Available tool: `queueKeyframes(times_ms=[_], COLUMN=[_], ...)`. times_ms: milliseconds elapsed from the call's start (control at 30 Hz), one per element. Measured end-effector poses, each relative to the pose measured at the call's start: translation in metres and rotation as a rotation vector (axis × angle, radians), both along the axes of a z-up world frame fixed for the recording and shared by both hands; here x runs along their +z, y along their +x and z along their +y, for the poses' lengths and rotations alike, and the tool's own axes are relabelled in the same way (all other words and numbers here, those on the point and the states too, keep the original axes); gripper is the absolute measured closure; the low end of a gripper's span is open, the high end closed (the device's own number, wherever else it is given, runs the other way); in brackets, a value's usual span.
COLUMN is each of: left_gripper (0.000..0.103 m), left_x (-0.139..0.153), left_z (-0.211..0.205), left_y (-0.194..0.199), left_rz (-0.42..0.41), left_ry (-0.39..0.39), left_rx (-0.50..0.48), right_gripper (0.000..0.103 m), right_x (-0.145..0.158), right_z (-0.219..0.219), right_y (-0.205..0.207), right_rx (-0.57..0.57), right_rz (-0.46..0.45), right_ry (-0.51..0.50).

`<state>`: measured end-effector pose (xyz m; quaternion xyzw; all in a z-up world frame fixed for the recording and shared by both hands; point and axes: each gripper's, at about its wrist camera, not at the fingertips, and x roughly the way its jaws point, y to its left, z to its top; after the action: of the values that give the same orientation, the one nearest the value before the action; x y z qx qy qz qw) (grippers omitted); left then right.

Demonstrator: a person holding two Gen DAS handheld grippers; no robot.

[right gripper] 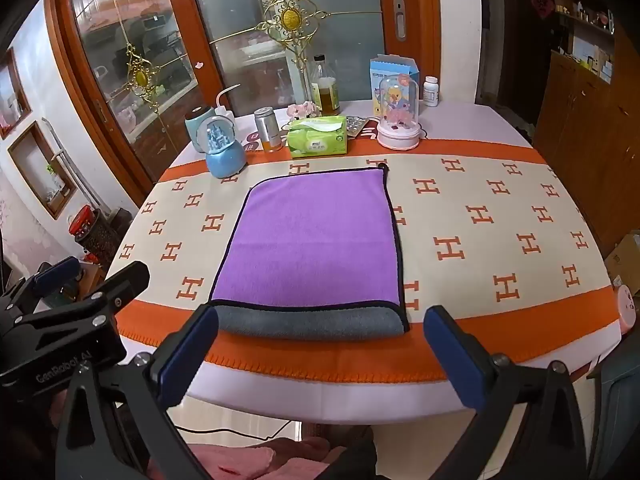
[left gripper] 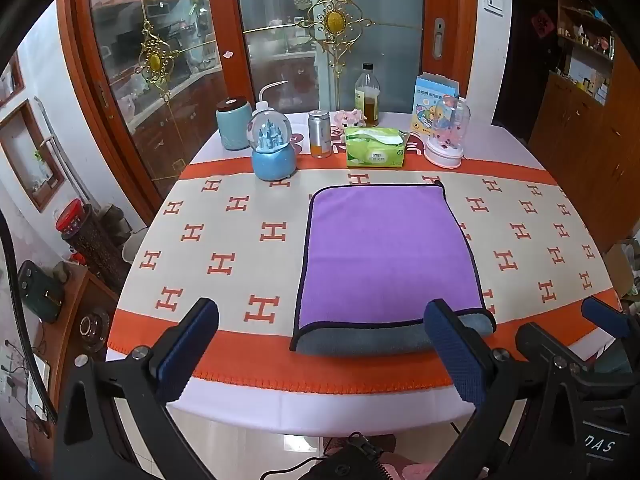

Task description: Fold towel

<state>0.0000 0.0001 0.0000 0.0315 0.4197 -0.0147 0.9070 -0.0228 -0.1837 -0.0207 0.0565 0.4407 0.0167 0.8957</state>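
The left gripper (left gripper: pixel 320 344) is held with its fingers spread wide, nothing between them, just off the near edge of the surface (left gripper: pixel 224 216). The right gripper (right gripper: pixel 320 344) is likewise spread and empty, held beside the left one at the same near edge. The towel (left gripper: pixel 384 252) is laid flat on the surface, near the middle and reaching to the near orange band; it is folded, purple side up, with a grey layer showing along its near edge. In the left wrist view the towel is seen ahead and toward the right finger, whose pad covers the towel's near right corner. In the right wrist view the towel (right gripper: pixel 316 240) is seen straight ahead between the fingers, apart from both. Along the far edge a snow globe (left gripper: pixel 274 144) and a tissue pack (left gripper: pixel 374 147) are set.
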Motion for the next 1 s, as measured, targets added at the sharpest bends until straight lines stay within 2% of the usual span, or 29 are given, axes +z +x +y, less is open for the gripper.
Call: queueKeyframes(times_ms=[1000], left_gripper=[0.001], left_x=[0.003], left_z=[-0.011], left_y=[-0.002], left_rz=[0.0], left_ry=[0.001], left_rx=[0.019], right_gripper=[0.0], right_x=[-0.001], right_z=[-0.001], right_y=[0.001], right_rx=[0.002], right_rz=[0.004], right_ry=[-0.008])
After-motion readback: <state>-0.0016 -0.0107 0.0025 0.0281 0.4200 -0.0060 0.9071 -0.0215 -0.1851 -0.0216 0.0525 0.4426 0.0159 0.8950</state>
